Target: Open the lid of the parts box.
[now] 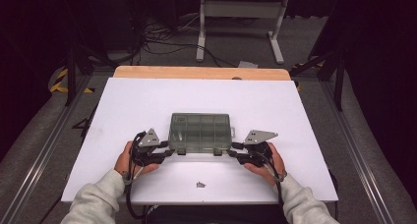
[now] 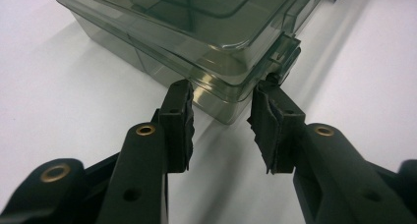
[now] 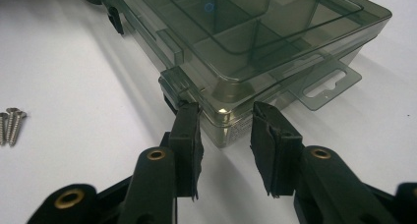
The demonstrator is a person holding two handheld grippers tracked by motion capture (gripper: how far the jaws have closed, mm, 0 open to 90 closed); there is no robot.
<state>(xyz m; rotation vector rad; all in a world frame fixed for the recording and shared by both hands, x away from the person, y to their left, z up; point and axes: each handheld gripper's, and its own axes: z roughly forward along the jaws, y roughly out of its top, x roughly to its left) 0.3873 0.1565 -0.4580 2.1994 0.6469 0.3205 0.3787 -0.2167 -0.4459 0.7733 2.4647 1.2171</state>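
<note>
Left gripper (image 1: 168,152): held in the person's left hand (image 1: 129,160), at the near left corner of the box (image 1: 200,131). In the left gripper view the jaws stand apart, one on each side of that corner, and the gripper (image 2: 222,121) clamps nothing. The right-hand pad (image 2: 271,123) lies just beside a dark latch (image 2: 284,62) on the box's front edge; whether they touch cannot be told. The left-hand pad (image 2: 179,118) sits just beside the box's side wall.

Right gripper (image 1: 235,152): held in the right hand (image 1: 268,160), at the near right corner of the box. In the right gripper view the jaws are spread, straddling that corner (image 3: 223,128), with nothing clamped between them. The left-hand pad (image 3: 189,145) lies close to the second latch (image 3: 172,101); the right-hand pad (image 3: 270,145) stands clear of the wall.

Box: a smoke-tinted clear plastic case with inner compartments, lid down, lying flat on the white table (image 1: 147,101), near its middle and just ahead of both grippers. A hang tab (image 3: 327,84) projects from its right end.

Screws (image 3: 11,123): a small group lies on the table near the front edge, between the forearms, well apart from the box. In the high view they appear as a small dark spot (image 1: 200,184).
</note>
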